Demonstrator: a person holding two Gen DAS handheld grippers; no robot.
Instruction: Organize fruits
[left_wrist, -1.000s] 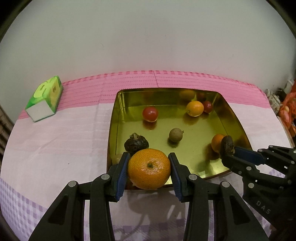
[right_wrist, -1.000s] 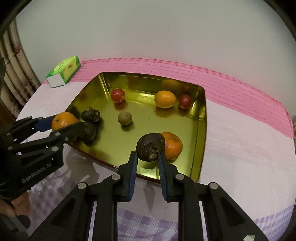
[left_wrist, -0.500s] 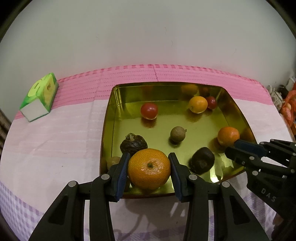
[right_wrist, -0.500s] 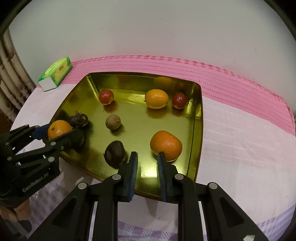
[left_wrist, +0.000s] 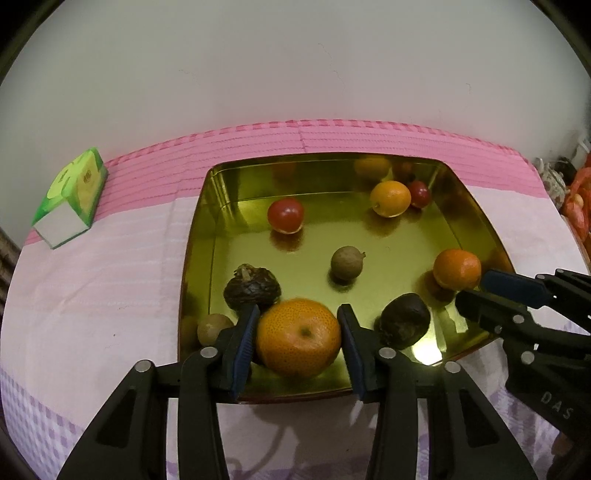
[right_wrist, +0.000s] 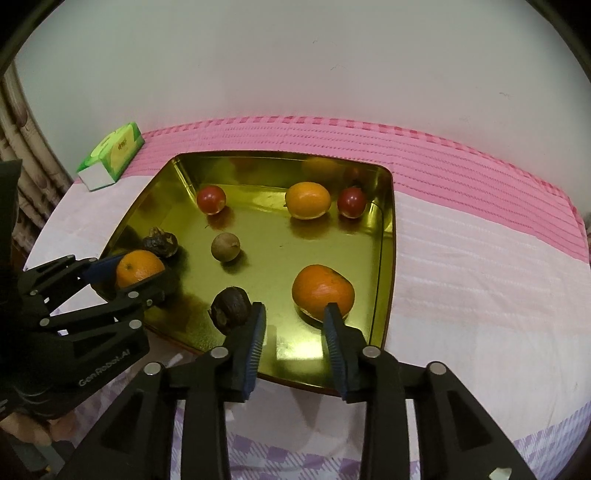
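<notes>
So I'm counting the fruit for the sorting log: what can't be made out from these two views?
- Small brown fruit, left wrist view: partly behind the left gripper; absent from the right wrist view.
- Mandarin between the opening jaws: whether the pads touch it is unclear.
- Tray, near corner: behind the right gripper, whose jaws are opening with nothing between them.
- Red items, frame edge: cut off, too small.

Hidden and cut-off items

Small brown fruit (left_wrist: 211, 328) in gold tray (left_wrist: 207, 236) half hidden behind left gripper (left_wrist: 297, 339) finger; orange-red objects (left_wrist: 578, 206) cut by frame edge, unidentifiable; hand (right_wrist: 26, 430) mostly covered by that gripper's body.
</notes>
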